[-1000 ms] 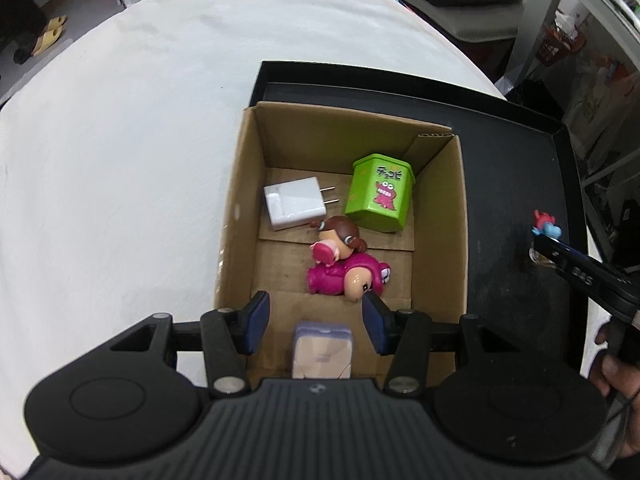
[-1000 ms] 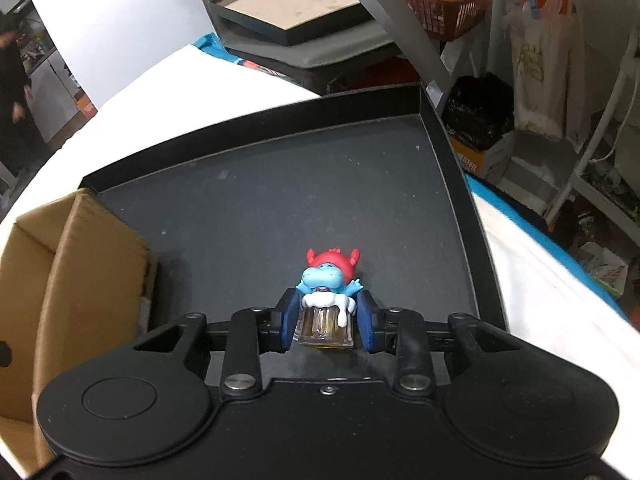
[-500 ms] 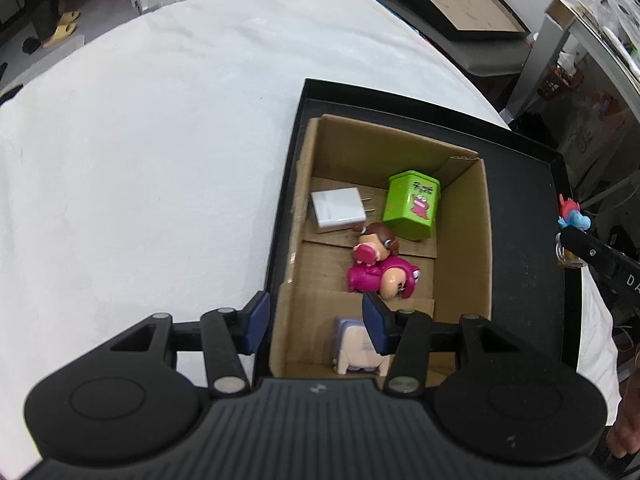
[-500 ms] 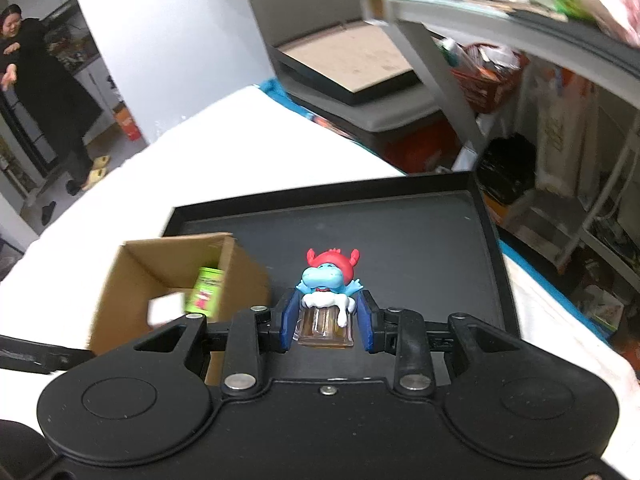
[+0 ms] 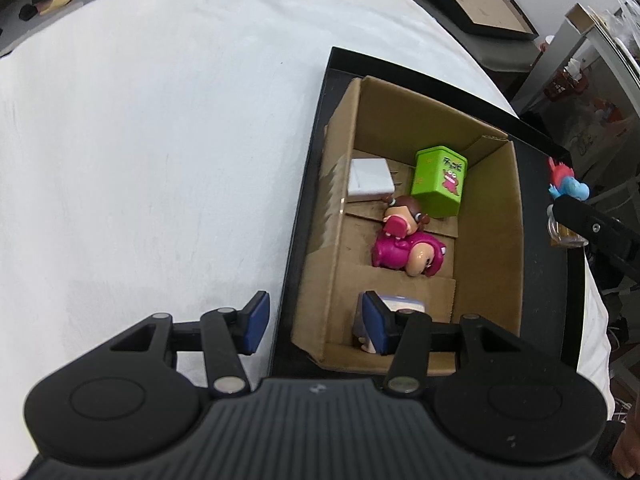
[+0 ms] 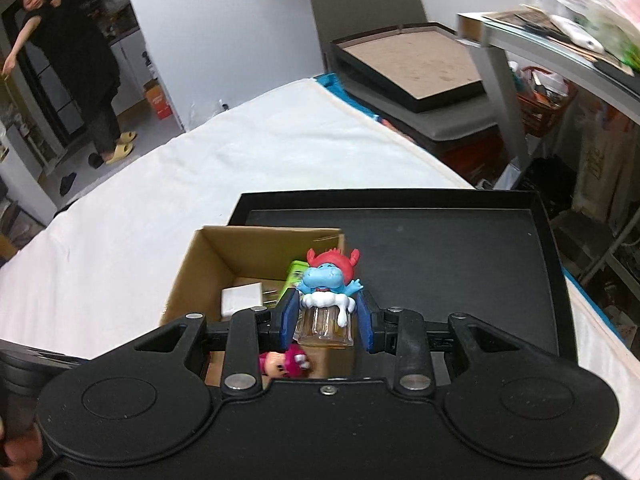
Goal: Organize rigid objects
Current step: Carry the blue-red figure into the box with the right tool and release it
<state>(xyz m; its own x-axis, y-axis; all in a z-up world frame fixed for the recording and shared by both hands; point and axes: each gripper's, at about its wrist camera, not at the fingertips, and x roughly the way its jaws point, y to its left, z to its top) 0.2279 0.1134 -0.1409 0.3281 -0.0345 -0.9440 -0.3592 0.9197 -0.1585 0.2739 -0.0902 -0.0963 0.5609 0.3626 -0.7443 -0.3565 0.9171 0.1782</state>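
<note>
Two tongs are ours: the left tongs (image 5: 312, 322) gape wide and empty beside the brown cardboard box (image 5: 496, 240) on the black tray (image 6: 460, 248). The right tongs (image 6: 327, 318) clamp the blue hippo figurine in a glass mug (image 6: 326, 300) above the box's right wall; next we judge it needs lowering inside, then releasing.

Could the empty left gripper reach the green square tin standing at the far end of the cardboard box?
Probably yes: the left gripper is open, the cardboard box is open-topped, and the green square tin stands upright with nothing above it.
</note>
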